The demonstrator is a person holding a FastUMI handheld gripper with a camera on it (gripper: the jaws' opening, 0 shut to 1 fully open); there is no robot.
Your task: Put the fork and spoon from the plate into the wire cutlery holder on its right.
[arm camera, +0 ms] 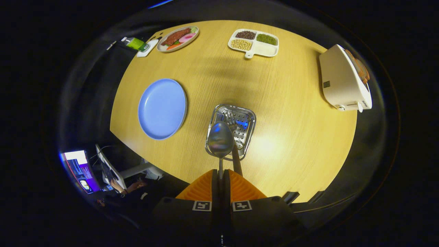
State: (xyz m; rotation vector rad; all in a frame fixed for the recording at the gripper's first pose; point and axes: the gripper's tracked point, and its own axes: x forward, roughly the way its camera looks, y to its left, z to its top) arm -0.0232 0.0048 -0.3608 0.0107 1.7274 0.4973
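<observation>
My gripper (220,171) is shut on the thin handle of a metal spoon (220,139). The spoon's bowl hangs high over the near left part of the wire cutlery holder (248,120), which stands on the wooden table right of the blue plate (162,108). I look straight down on them from well above. The plate's surface is bare. A second utensil's handle (237,163), which looks like the fork's, rises out of the holder just right of the spoon. Its lower end is hidden among the wires.
A white toaster (344,80) sits at the table's right edge. Beyond the holder lie a white divided tray of beans (253,43) and a plate of food (177,38), with a green item (137,44) next to it. Beside the table, a monitor (80,169) and a person's hand (132,187).
</observation>
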